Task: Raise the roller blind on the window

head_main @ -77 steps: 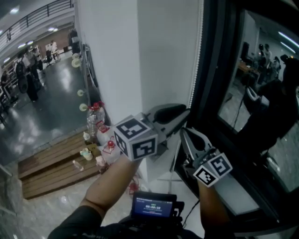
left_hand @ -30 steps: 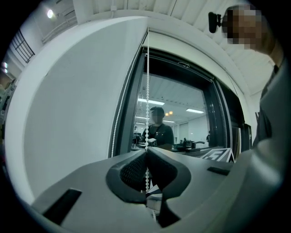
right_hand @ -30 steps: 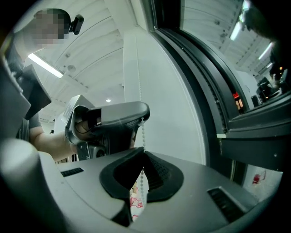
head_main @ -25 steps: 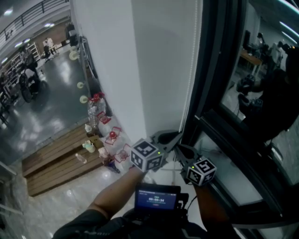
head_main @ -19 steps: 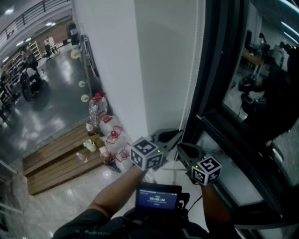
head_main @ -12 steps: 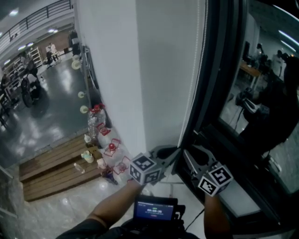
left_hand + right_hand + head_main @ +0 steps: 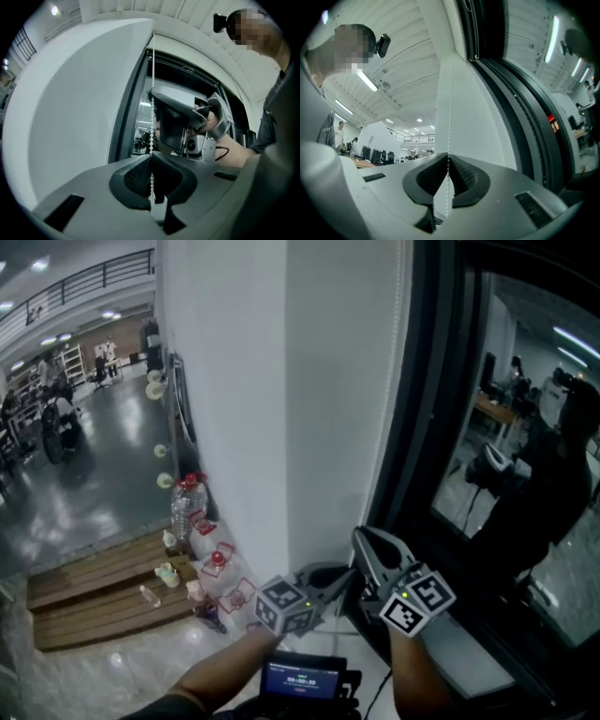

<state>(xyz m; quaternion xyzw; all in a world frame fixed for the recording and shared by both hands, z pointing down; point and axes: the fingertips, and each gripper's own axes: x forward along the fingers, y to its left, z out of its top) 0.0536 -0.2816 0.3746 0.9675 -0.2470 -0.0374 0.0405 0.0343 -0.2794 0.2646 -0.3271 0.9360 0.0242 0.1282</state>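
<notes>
In the head view, you are holding both grippers low beside the dark window frame (image 7: pixel 427 427), with the left gripper (image 7: pixel 339 576) sitting just under the right gripper (image 7: pixel 367 545). The bead chain (image 7: pixel 401 381) is running up the frame's edge above them. The roller blind itself is not showing here (the glass is looking bare, so the fabric is probably sitting high, out of frame). Behind you the glossy floor (image 7: pixel 84 493) is mirroring the ceiling lights, and a wooden platform (image 7: pixel 94 592) is carrying bottles (image 7: pixel 187 507) by the white wall (image 7: pixel 234 381).

In the left gripper view, the left gripper (image 7: pixel 151 157) is pinching shut on the bead chain (image 7: pixel 152 93), with the right gripper (image 7: pixel 187 122) hanging just above. If both are clamping one strand while you are hauling, the beads are likely to slacken or jam between them.

In the right gripper view, the right gripper (image 7: pixel 448 157) has just been closing its jaws and is now nipping the bead chain (image 7: pixel 449 108) at the very tips. So thin a cord is liable to be slipping out, and pulling away from the frame is risking a skipped clutch overhead. An open hall with a railed upper gallery is lying beyond.
</notes>
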